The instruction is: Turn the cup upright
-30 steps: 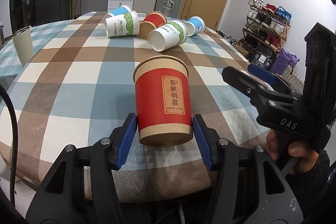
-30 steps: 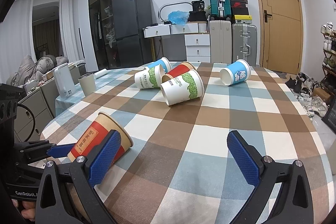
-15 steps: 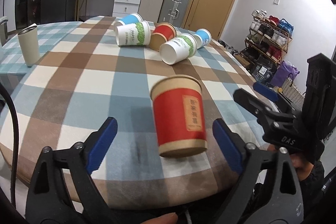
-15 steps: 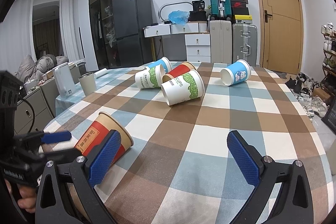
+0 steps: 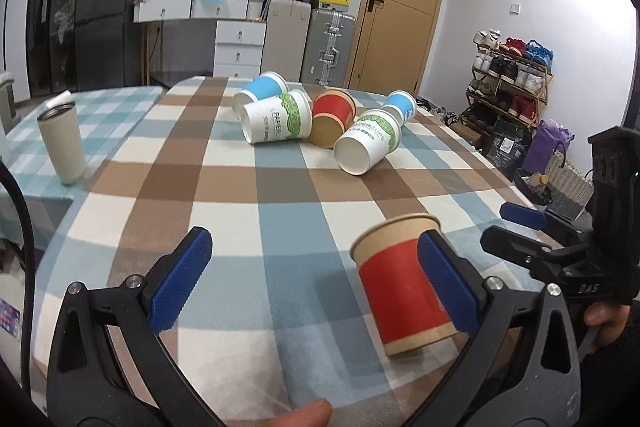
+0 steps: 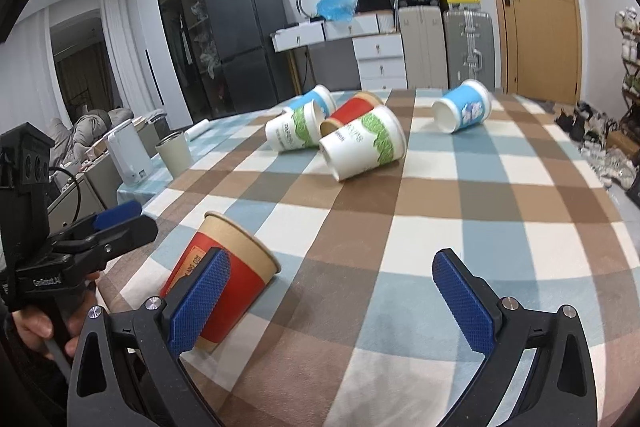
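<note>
A red and tan paper cup [image 5: 404, 283] stands upright near the table's front edge; it also shows in the right wrist view [image 6: 224, 279], partly behind a blue pad. My left gripper [image 5: 316, 287] is open and empty, the cup just behind its right finger. My right gripper [image 6: 332, 303] is open and empty, the cup by its left finger. Several cups lie on their sides farther back: a white and green one [image 5: 368, 147], a second white and green one [image 5: 278, 123], a red one [image 5: 332, 117] and two blue ones [image 5: 398, 107].
A checked cloth covers the round table [image 5: 224, 187]. A grey tumbler [image 5: 62, 143] stands upright at the left on a lower table. A white kettle [image 6: 128, 155] sits beside it. Shoe racks and bags stand off the right side.
My left gripper opened, let go of the upright red cup and drew back and to the left. The cup stays standing. My right gripper stayed open and barely moved.
</note>
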The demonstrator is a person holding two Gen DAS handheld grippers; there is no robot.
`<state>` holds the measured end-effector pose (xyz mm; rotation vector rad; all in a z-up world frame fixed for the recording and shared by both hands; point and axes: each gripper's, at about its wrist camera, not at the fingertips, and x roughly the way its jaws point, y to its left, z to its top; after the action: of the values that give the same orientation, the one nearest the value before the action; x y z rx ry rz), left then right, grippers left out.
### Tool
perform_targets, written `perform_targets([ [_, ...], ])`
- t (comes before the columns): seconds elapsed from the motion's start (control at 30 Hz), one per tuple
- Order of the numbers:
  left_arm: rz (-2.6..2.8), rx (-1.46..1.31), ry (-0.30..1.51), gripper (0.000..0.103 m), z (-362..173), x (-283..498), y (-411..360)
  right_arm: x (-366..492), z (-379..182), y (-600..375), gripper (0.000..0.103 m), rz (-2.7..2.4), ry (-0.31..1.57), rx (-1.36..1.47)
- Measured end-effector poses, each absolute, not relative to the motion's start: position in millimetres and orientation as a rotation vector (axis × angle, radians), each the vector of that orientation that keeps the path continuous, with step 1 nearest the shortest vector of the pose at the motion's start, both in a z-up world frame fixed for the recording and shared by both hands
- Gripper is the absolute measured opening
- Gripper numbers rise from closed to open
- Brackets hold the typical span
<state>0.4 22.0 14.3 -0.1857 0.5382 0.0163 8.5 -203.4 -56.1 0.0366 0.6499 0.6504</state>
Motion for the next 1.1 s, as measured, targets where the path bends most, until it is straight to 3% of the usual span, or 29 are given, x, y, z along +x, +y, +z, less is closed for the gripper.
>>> perform_targets([
  [0.77,0.028,-0.154,0.541,0.103,-14,10,39,34,-71,-154,0.102,0.82,0.989,0.209],
  [1.1,0.036,-0.171,0.547,0.102,-16,10,45,53,-80,-143,0.089,0.874,1.134,0.298],
])
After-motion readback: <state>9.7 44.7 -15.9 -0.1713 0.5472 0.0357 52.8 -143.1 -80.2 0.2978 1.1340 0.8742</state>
